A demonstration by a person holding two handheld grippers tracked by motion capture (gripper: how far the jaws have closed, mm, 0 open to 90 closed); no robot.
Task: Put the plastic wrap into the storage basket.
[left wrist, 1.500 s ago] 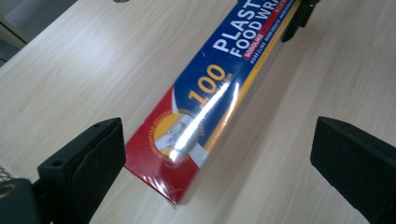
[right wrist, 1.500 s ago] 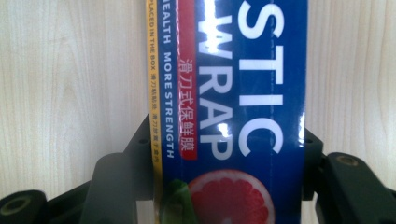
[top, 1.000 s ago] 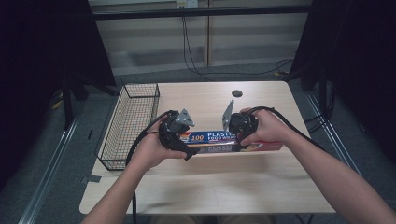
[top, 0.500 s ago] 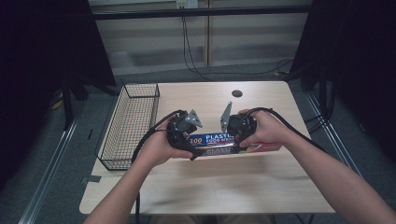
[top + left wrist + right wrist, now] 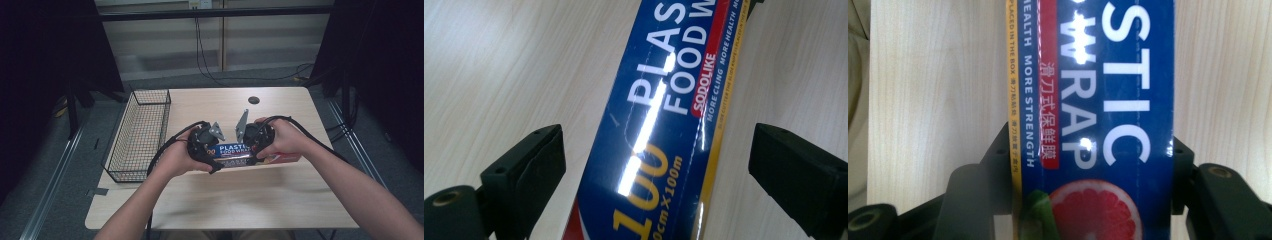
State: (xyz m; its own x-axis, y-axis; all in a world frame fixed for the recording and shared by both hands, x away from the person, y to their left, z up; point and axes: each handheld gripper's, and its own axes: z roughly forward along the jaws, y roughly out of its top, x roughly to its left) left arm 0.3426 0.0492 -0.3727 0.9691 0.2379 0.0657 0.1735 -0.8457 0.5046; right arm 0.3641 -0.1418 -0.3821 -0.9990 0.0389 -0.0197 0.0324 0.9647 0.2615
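Observation:
A long blue plastic food wrap box [image 5: 235, 152] lies across the middle of the wooden table [image 5: 225, 200]. My right gripper [image 5: 255, 150] is shut on the box's right part. In the right gripper view its jaws press both long sides of the box [image 5: 1093, 100] near the printed grapefruit. My left gripper [image 5: 212, 155] hangs over the box's left end. In the left gripper view the box [image 5: 659, 125] runs between the two fingers [image 5: 524, 170], with a gap on each side. The left jaws have just been closing around it and the pads stand clear of it.
A black wire basket [image 5: 140, 132] stands along the table's left edge. A small dark round spot [image 5: 253, 100] sits near the far edge. Black cables trail from both grippers across the table. Bare tabletop lies in front of the box.
My left gripper has slid right and a little lower over the box's left end, closer to the right gripper. The right hand and the box have stayed put.

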